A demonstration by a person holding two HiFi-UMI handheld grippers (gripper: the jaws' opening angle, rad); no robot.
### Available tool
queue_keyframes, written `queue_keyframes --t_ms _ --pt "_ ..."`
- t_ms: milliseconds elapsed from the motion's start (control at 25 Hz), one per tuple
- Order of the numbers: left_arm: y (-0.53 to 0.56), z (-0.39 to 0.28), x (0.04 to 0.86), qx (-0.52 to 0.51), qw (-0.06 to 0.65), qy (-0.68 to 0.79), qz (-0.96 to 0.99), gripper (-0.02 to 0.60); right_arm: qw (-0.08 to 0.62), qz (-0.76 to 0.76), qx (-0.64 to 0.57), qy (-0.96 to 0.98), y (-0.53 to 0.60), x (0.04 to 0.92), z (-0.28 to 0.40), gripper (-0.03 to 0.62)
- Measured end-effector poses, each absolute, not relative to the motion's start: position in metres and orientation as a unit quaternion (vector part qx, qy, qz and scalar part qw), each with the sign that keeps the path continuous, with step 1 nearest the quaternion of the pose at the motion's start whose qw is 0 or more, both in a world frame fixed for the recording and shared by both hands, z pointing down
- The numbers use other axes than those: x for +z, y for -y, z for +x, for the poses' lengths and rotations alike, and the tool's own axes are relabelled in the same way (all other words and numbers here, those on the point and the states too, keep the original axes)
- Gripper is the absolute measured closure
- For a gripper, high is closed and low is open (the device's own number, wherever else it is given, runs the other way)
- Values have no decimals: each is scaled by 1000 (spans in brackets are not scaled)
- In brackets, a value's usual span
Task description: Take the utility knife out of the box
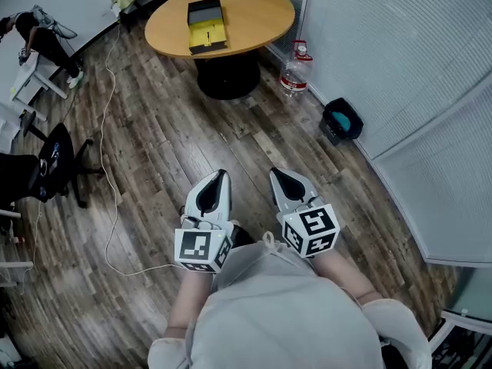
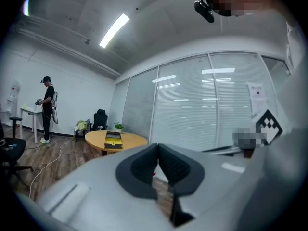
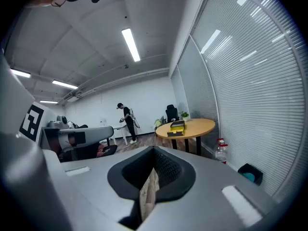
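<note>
A yellow and black box (image 1: pixel 206 26) lies open on a round wooden table (image 1: pixel 257 10) across the room, far ahead of me. The same box (image 2: pixel 113 139) shows small in the left gripper view and, as a box (image 3: pixel 177 127), in the right gripper view. I cannot make out the utility knife in it at this distance. My left gripper (image 1: pixel 217 178) and right gripper (image 1: pixel 280 178) hang side by side close to my body over the wooden floor. In the gripper views both the left gripper (image 2: pixel 157 150) and the right gripper (image 3: pixel 154 153) are shut with nothing between the pads.
A water bottle (image 1: pixel 294 71) and a black bin (image 1: pixel 343 120) stand along the blind-covered glass wall on the right. A black office chair (image 1: pixel 54 160) and a white cable (image 1: pixel 111 167) are on the floor at the left. A person (image 2: pixel 47 107) stands at a white desk far left.
</note>
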State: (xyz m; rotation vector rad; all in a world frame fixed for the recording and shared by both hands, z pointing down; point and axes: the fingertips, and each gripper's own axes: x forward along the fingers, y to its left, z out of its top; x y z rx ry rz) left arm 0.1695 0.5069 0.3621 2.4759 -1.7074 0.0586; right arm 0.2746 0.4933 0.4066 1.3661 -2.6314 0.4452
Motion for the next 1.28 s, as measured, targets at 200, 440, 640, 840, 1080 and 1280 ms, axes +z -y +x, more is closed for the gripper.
queue_keyframes --t_ms 200,440,640,840,1080,1280 --pt "-507 167 374 31 70 566 821 575 69 451 163 875 -491 417 271 594" --pt "-482 158 383 28 79 555 828 575 78 462 167 867 -470 426 263 594" --pt "-446 134 389 32 80 539 838 575 81 475 172 859 -433 431 237 594" --pt "-392 79 387 20 88 539 837 575 91 485 174 852 -381 432 192 594" --pt "-319 -3 373 6 86 536 840 575 99 496 169 846 -309 425 116 594" --pt "-267 -75 370 5 88 548 832 575 111 492 173 846 -258 428 52 594"
